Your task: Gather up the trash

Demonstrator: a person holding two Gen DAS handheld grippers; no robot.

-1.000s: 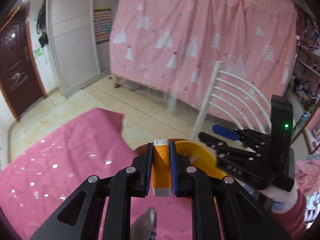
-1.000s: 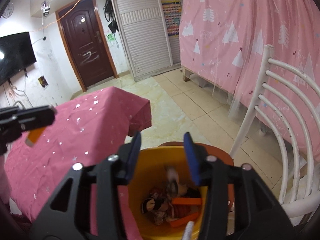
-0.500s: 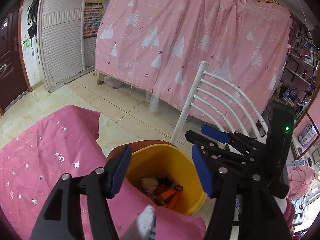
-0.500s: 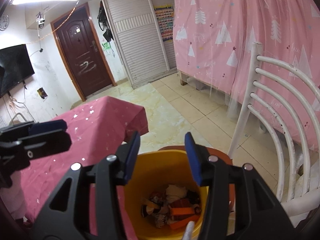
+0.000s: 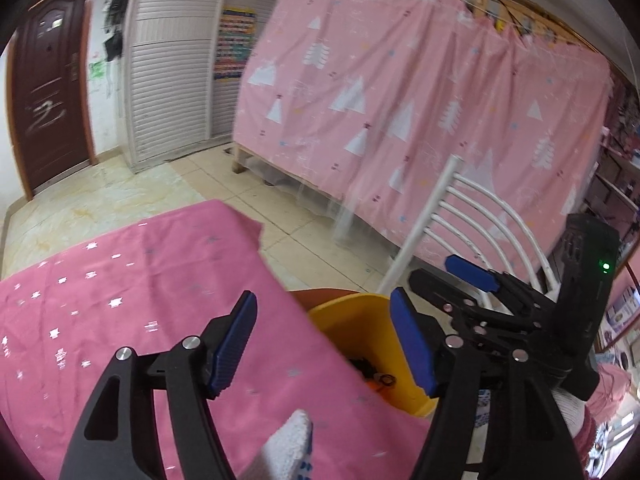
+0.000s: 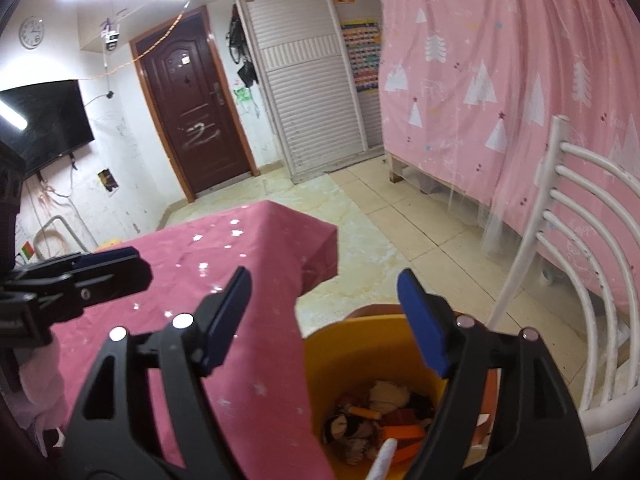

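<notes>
- The surface [image 5: 120,280], under a pink star-print cloth, fills the ground ahead and to the left of both hand-held grippers; no loose trash shows on the part of it that either view takes in.
- The white chair [image 6: 580,260] stands to the right of the right hand-held gripper, just beyond the bin.
- The bin [image 6: 360,344], yellow and open-topped, sits at the edge of the surface, directly below and between the fingers of the right hand-held gripper [image 6: 324,320], and below and to the right of the left hand-held gripper [image 5: 324,340].
- The right hand-held gripper is spread wide and holds nothing; it is the one more squarely over the bin.
- The left hand-held gripper is likewise spread wide and empty, aimed more toward the surface than the bin.
- The trash [image 6: 384,420] lies heaped in the bottom of the bin: pale crumpled pieces, dark scraps and orange strips lying roughly crosswise to the right fingers.
- Judgement: with both pairs of fingers empty, the next move depends on finding a piece out on the surface, ahead and left; the left hand-held gripper sits nearer that side.
</notes>
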